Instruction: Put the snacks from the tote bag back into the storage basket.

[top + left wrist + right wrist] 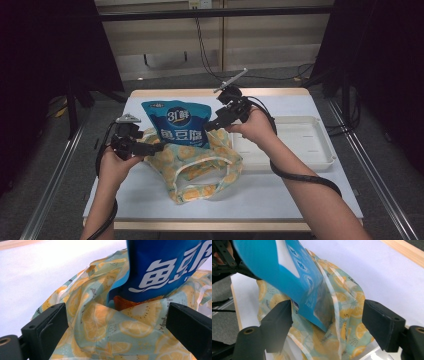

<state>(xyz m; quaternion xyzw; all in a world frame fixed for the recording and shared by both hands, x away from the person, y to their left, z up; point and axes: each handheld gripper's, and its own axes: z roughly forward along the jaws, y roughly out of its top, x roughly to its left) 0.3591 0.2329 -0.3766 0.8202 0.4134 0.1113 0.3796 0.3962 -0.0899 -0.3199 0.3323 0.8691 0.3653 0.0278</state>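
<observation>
- High view: left gripper (150, 148) held low at the near-left rim of a lemon-print cloth bag (200, 167), jaw tips reaching into the fabric; too small here to tell whether cloth is pinched.
- Blue snack pouch (176, 122) standing upright in the bag's mouth, just beyond and to the right of the left gripper's tips, lower edge sunk into the cloth.
- Right gripper (216, 124) raised beside the pouch's right edge, tips pointing down and left toward it, seemingly just clear of the pouch.
- White tray (320, 150) lying on the white table (280, 197), to the right of the right hand and apart from the bag.
- Left gripper view: both black jaws set wide apart, lemon-print cloth bag (105, 332) bunched in the gap between them, neither pad seen pressing on it; gripper open.
- Blue snack pouch (162, 267) straight ahead and above the jaws, bottom tucked behind a fold of the bag.
- Right gripper view: jaws spread wide, nothing clamped; gripper open.
- Corner of the blue snack pouch (287, 272) hanging just past the left jaw, over the gap, lower edge inside the lemon-print cloth bag (342, 312).
- Left gripper's black linkage at the far upper left, behind the pouch.
</observation>
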